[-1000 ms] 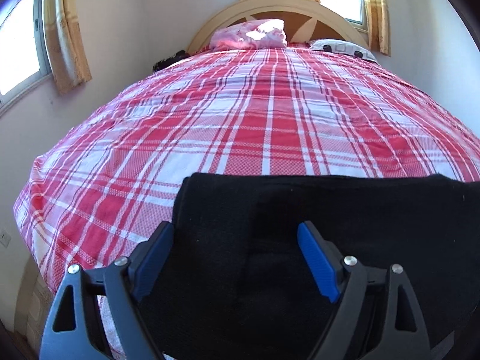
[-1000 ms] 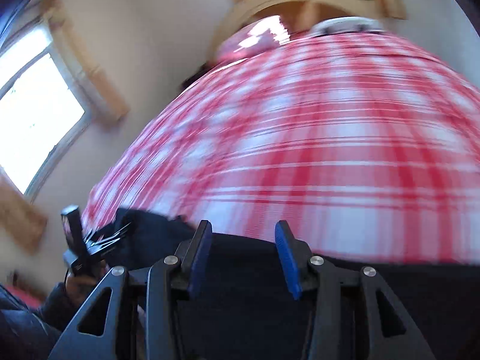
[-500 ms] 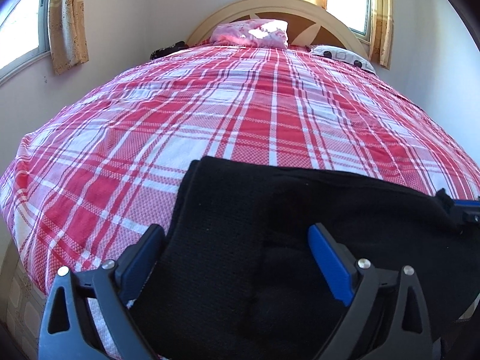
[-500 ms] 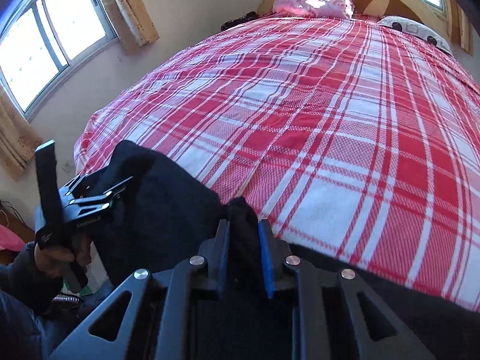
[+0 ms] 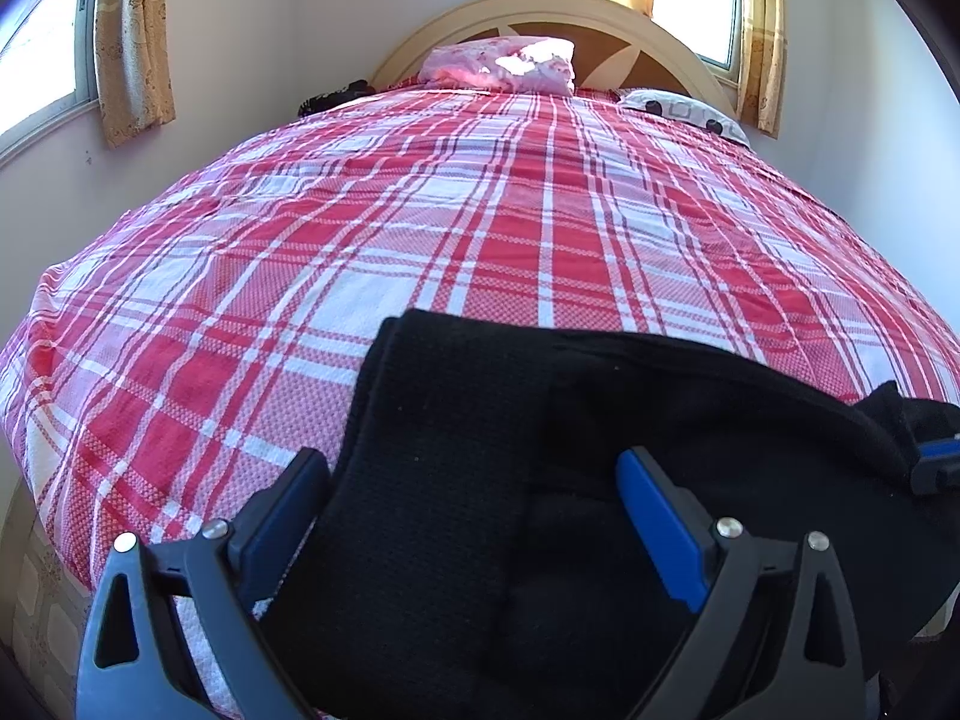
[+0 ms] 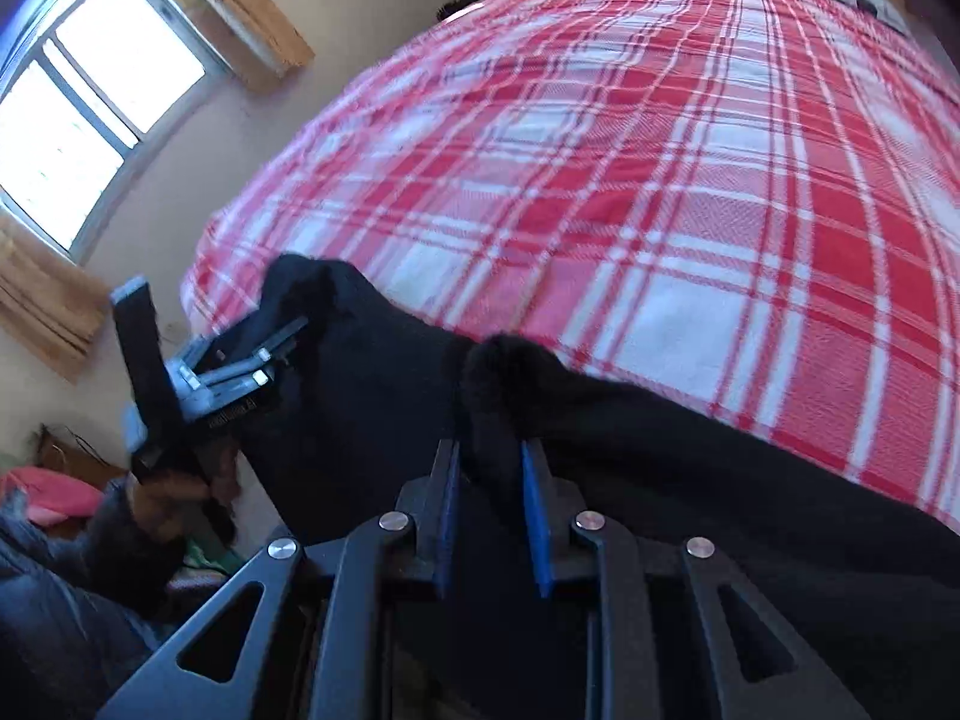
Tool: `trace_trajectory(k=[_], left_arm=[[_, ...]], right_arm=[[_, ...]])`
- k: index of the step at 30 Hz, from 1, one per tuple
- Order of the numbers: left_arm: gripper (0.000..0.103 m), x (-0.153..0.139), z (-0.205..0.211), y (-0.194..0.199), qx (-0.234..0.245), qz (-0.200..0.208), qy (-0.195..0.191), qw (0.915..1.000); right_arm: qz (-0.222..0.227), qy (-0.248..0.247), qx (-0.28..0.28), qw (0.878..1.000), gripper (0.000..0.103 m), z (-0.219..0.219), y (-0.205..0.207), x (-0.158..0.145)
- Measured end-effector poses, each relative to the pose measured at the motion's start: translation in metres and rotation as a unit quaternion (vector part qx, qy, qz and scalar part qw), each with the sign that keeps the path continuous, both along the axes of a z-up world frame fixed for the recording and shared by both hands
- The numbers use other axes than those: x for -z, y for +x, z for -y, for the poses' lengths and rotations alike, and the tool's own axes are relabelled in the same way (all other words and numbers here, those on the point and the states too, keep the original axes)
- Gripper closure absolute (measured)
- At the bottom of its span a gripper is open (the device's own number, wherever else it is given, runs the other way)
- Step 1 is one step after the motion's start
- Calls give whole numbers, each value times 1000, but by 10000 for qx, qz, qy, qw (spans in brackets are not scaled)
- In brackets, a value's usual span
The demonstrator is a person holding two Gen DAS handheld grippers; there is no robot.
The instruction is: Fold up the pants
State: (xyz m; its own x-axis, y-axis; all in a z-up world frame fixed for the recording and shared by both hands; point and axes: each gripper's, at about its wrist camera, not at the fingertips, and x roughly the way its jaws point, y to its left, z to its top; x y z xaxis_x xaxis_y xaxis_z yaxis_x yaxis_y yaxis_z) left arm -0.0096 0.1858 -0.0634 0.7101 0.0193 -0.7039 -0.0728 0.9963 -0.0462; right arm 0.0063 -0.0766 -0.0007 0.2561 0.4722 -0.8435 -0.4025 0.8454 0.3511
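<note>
The left gripper (image 5: 474,516) hangs wide open over the near-left end of the black pants (image 5: 456,480), which lie across the foot of the plaid bedspread (image 5: 480,228). To the right, the right gripper (image 6: 489,480) pinches a bunched tuft of the fabric. With one end unheld, a lift probably drags the cloth crooked, and so small a pinch may slip.
</note>
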Motion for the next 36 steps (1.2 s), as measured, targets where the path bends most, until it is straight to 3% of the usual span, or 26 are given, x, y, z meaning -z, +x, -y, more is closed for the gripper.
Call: trace_trajectory(k=[1,7,9,11,13,15,17,18,21,24,27,29,30,32,36], left_arm=[[3,0,1,0,13,4,4,10000],[3,0,0,1,21,-20,-2,10000],[3,0,0,1,18,-23,-3,10000],[3,1,0,2,22,-52,12,10000],[3,1,-1,2,44,-63,41,10000],[2,1,1,3,71,-71,122,9999],[0,0,2,6,79,-119,145,9998],[0,0,1,7,80,-144,134,9998],[0,-1,0,8,174,-166,139,9996],[0,-2,0,9,193,-190,104,9996],[0,-2,4,12,147,-218,205,9994],[0,-1,4,12,126,-205,201,9995],[0,-1,4,11,136,-197,205,9995],[0,-1,4,11,143,-204,215,9995],[0,-1,5,11,74,-255,204,9994]], right_arm=[[-49,-59,30,10000,80,3,-2,4],[-112,910,247,9955,78,17,17,14],[-489,1591,226,9858,67,10,35,24],[-996,2123,193,9719,66,1,54,38],[-1103,2370,476,9641,66,4,67,45],[-1228,3110,1001,9371,68,26,78,49],[-1577,3867,1499,8962,72,49,88,64],[-1664,3999,1596,8871,76,53,91,70],[-1667,3923,1524,8917,76,52,95,72],[-1942,3886,1479,8885,77,61,104,66],[-1688,3514,1546,9078,76,74,102,53],[-688,2444,2022,9459,76,84,89,28],[-227,2051,2195,9535,76,90,82,16],[367,1721,2402,9546,76,97,67,-5],[780,1705,1566,9697,75,56,37,-26]])
